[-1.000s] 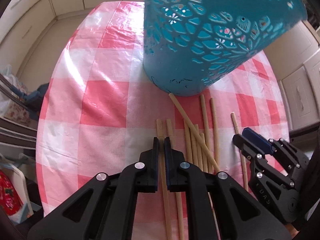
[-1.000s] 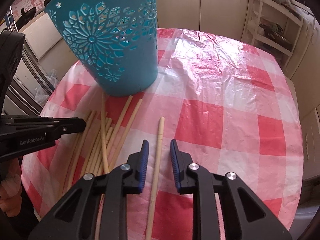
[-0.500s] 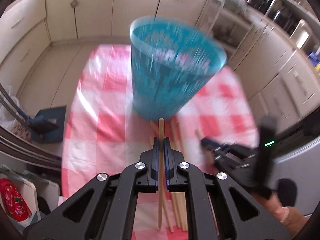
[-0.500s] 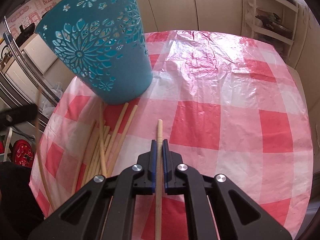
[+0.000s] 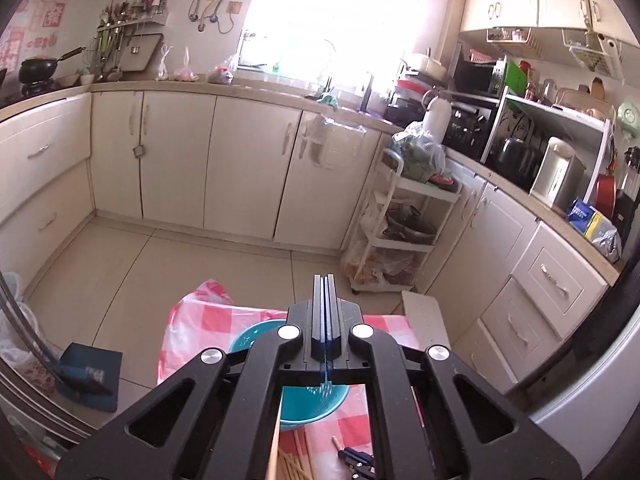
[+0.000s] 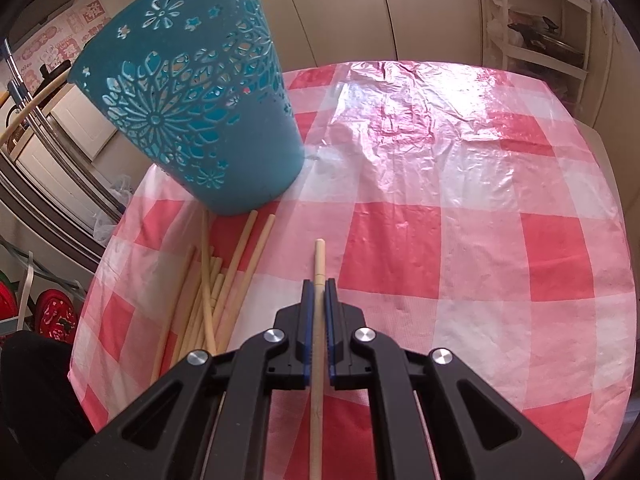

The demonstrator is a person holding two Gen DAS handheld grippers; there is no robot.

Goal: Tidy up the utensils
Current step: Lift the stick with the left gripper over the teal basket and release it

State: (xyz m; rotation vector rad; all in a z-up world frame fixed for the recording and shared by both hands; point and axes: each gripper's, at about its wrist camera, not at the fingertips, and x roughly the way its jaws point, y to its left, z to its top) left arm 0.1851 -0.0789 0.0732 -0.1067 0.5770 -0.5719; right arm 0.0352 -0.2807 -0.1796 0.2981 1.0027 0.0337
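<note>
Right wrist view: organizing is barely starting.
The right claw (image 6: 319, 300) is gripping one chopstick (image 6: 319, 264) above the table (image 6: 460, 240); the left claw (image 5: 325, 296) is closed, its stick unclear. A loose pile (image 6: 208, 292) is waiting beside the teal basket (image 6: 192, 112).

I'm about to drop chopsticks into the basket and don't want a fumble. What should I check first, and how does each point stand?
1. Right claw shut on the pale wooden chopstick: ok.
2. Teal perforated plastic basket upright on the red-checked plastic tablecloth: ok.
3. Gripped chopstick lies apart from the loose pile of chopsticks: ok.
4. Left claw shut: ok.
5. Left claw actually holding a chopstick: cannot tell.
6. Basket mouth free to receive: cannot tell, as the left claw hides most of it.
</note>
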